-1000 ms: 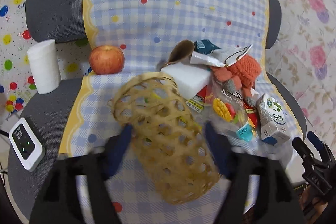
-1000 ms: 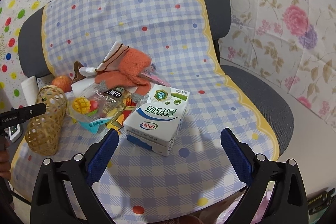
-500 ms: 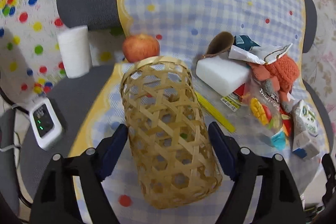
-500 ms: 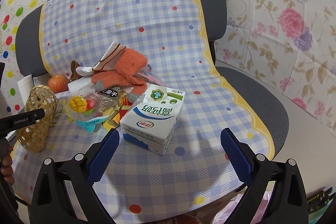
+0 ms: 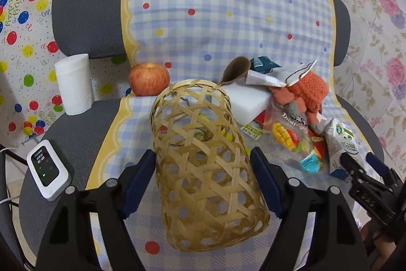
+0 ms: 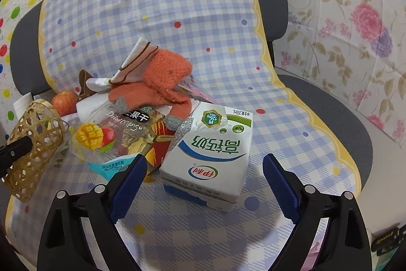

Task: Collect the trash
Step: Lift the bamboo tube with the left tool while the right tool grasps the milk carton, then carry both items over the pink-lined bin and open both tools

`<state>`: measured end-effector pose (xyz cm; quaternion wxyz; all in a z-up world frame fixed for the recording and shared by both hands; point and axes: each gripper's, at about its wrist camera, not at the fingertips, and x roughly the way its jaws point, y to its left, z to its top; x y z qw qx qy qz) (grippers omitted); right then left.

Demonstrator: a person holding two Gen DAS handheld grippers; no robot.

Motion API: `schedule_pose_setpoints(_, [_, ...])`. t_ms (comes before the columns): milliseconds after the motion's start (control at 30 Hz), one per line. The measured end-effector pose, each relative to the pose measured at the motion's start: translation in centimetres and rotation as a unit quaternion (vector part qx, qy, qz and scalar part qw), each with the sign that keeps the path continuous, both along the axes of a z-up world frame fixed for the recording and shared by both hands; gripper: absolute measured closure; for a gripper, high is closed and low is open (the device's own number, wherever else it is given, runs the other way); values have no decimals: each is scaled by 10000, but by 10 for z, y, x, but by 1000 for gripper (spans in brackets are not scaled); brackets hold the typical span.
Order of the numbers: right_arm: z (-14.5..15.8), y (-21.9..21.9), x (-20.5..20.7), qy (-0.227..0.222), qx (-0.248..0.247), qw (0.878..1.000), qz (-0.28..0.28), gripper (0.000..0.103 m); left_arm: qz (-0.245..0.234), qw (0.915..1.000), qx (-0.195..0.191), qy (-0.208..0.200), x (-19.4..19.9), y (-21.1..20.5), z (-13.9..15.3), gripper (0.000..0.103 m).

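- Left gripper (image 5: pixel 203 177): jaws set around the lying basket (image 5: pixel 203 159), both pads at its weave. They have just been closing, and I read this as a grip on the basket.
- Basket sits at the left of the checked cloth (image 5: pixel 228 17), mouth end toward the camera, just left of the trash pile.
- Pile, left to right in the left view: foam block (image 5: pixel 247 103), mango bag (image 5: pixel 289 133), orange glove (image 5: pixel 304 90), carton (image 5: pixel 340 144).
- Right gripper (image 6: pixel 204 184): jaws spread wide either side of the carton's near end, a clear gap at each pad. They have just been narrowing, but nothing is held yet.
- Step in hand, judged: secure the basket as the bin and line up on the first piece of trash.
- Next move calls for: close on the carton's sides, lift, and bring it to the basket's mouth; the basket likely needs tipping so that the mouth faces up.
- Left view only: apple (image 5: pixel 149 79), paper roll (image 5: pixel 74 84), small device (image 5: pixel 48 169), spoon (image 5: pixel 234 69).
- Right view only: the carton's printed face, and the gaps at the right pads.
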<state>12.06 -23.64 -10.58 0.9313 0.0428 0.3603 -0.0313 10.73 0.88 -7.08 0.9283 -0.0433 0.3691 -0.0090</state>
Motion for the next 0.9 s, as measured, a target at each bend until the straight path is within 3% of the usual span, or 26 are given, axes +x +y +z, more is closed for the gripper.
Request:
schedule_pose_setpoints(67, [-2, -1, 0, 55, 27, 10000, -28, 32, -43, 10000, -53, 8, 1, -1, -1, 29])
schedule_pose_setpoints(233, [-1, -10, -2, 104, 126, 9999, -14, 33, -39, 9998, -117, 173, 1, 0, -9, 29])
schedule_pose_setpoints(433, [-2, -13, -8, 167, -66, 9998, 41, 32, -117, 9990, 130, 409, -3, -6, -18, 29])
schedule_pose_setpoints(500, [-5, -14, -7, 273, -48, 9996, 25, 23, -154, 9989, 165, 419, -5, -8, -18, 28])
schedule_pose_setpoints(567, [-8, -19, -7, 324, 80, 9994, -56, 21, -162, 9989, 198, 392, -5, -9, -18, 28])
schedule_pose_setpoints(633, [-9, -20, -8, 370, 106, 9992, -70, 22, -165, 9990, 209, 366, -6, -9, -18, 28])
schedule_pose_setpoints(700, [-10, -21, -9, 405, 179, 9990, -16, 34, -179, 9989, 248, 358, -7, -10, -18, 28])
schedule_pose_setpoints(800, [-6, -20, -12, 327, 74, 9994, -1, 36, -244, 9989, 246, 313, -8, -12, -15, 29])
schedule_pose_setpoints(900, [6, -22, -17, 120, -3, 9999, 19, 36, -386, 9992, 12, 99, -13, -11, -5, 30])
